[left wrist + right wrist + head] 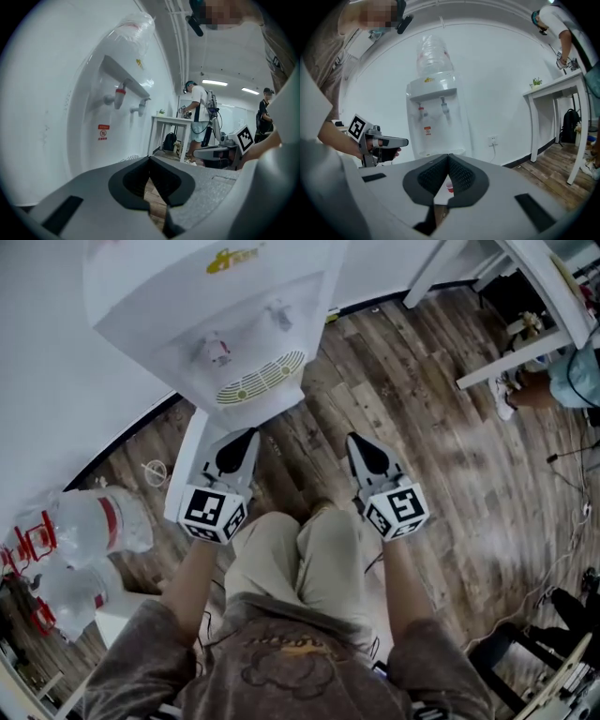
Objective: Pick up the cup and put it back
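Note:
A small red cup point(449, 188) shows only in the right gripper view, through the gap under my shut jaws, standing on a white surface below the white water dispenser point(436, 117). In the head view the cup is hidden. My left gripper point(236, 448) and right gripper point(364, 454) are held low side by side over my knees, pointing at the dispenser point(225, 324). Both are shut with nothing between their fingers. The left gripper point(150, 158) is close beside the dispenser's front point(93, 117), under its red tap point(120, 96). The right gripper point(449, 155) is farther back.
Large water bottles point(89, 521) lie on the floor at the left. A white table point(525, 315) stands at the right with a person point(572, 376) beside it. Cables point(562, 568) trail over the wooden floor at the right. A wall socket point(492, 139) is right of the dispenser.

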Available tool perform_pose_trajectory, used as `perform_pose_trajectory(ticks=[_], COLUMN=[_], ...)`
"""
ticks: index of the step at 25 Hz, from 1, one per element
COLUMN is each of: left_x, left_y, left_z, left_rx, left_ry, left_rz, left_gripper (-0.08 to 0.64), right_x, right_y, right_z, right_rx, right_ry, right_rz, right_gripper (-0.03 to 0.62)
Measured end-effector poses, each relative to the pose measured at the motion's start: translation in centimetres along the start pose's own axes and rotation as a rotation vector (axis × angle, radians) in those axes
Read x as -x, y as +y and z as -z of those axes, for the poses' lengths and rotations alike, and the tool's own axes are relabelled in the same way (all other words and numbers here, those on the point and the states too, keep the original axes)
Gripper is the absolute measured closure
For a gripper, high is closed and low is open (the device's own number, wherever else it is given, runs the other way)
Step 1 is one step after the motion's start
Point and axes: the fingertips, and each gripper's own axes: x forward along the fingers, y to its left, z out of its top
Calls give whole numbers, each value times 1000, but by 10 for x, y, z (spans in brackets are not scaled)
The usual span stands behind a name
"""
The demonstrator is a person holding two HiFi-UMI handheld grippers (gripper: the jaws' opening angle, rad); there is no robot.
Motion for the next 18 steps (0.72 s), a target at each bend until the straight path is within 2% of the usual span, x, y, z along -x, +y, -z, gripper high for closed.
perform_pose_trajectory(ticks=[5,10,15,18], left_x=[-11,-17,-12,-6], left_y=[14,24,29,27], left_z=[49,95,116,119], left_rx=[-22,-11,-20,-14], left_ry=[-27,-33,-36,-42], left_rz=[-1,9,5,14], left_gripper=[557,557,557,557], right_x=[-6,-15,-15,-11], right_y=[-26,-27,-16,-17], right_z=[49,88,106,109], right_rx=[17,28,31,8], right_ry=[-27,-46,-55,-68], right_rz=[17,20,6,27], right_gripper=[589,589,589,589])
